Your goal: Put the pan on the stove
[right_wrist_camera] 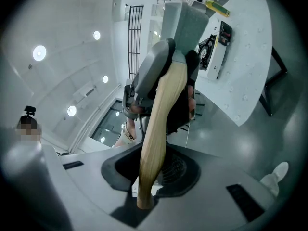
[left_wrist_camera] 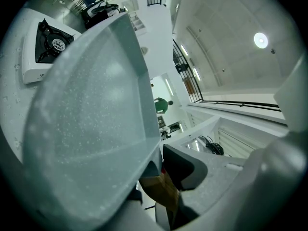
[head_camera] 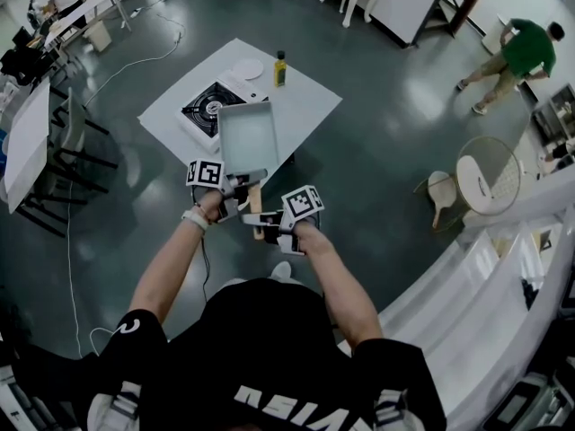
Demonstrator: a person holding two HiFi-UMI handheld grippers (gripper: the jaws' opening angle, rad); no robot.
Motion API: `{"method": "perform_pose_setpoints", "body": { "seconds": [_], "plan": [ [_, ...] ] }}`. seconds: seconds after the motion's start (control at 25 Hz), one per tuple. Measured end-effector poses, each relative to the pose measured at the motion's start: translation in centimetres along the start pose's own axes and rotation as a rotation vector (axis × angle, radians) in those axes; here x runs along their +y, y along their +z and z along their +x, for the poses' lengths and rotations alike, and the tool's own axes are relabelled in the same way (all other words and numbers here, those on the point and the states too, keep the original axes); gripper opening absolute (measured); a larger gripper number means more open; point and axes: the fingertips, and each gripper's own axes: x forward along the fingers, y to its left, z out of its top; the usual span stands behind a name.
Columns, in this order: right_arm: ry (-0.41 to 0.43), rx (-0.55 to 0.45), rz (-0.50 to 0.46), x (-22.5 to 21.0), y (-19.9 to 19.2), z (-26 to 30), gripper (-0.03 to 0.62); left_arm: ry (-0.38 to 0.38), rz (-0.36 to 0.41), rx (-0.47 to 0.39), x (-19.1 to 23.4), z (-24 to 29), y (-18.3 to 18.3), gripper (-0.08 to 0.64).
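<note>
A square grey pan (head_camera: 247, 137) with a wooden handle (head_camera: 258, 233) hangs in the air over the near edge of a white table (head_camera: 301, 97). My left gripper (head_camera: 235, 185) is shut on the pan's near wall, and the pan (left_wrist_camera: 91, 119) fills most of the left gripper view. My right gripper (head_camera: 262, 218) is shut on the wooden handle (right_wrist_camera: 159, 129), which runs between its pads up to the pan (right_wrist_camera: 185, 23). The black-topped stove (head_camera: 208, 110) sits on the table just beyond and left of the pan, also seen as the stove (left_wrist_camera: 50, 44) and the stove (right_wrist_camera: 214, 47).
A yellow-green bottle (head_camera: 280, 68) and a white plate (head_camera: 248, 69) stand on the table behind the stove. A person in green (head_camera: 523, 50) walks at the far right. A round wire chair (head_camera: 487, 180) stands to the right, desks (head_camera: 27, 142) to the left.
</note>
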Motion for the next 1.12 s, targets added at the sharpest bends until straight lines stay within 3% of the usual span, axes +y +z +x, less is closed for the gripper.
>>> {"method": "perform_pose_setpoints", "body": {
  "seconds": [0.24, 0.36, 0.48, 0.68, 0.8, 1.12],
  "plan": [
    [-0.003, 0.022, -0.016, -0.2, 0.6, -0.6, 0.067, 0.005, 0.001, -0.019, 0.2, 0.4, 0.6, 0.129],
    [0.039, 0.031, -0.05, 0.5, 0.9, -0.4, 0.067, 0.002, -0.004, -0.025, 0.1, 0.4, 0.7, 0.13],
    [-0.017, 0.037, -0.005, -0.2, 1.0, -0.6, 0.066, 0.01, -0.004, -0.033, 0.1, 0.2, 1.3, 0.129],
    [-0.035, 0.049, -0.015, -0.6, 2.2, 0.4, 0.066, -0.004, -0.004, -0.044, 0.5, -0.8, 2.5, 0.129],
    [-0.039, 0.053, -0.017, -0.9, 3.4, 1.5, 0.066, 0.027, -0.003, -0.045, 1.7, -1.9, 3.7, 0.13],
    [-0.039, 0.052, -0.015, -1.0, 8.2, 5.3, 0.066, 0.016, -0.008, -0.042, 3.5, -4.8, 8.5, 0.13]
  ]
}}
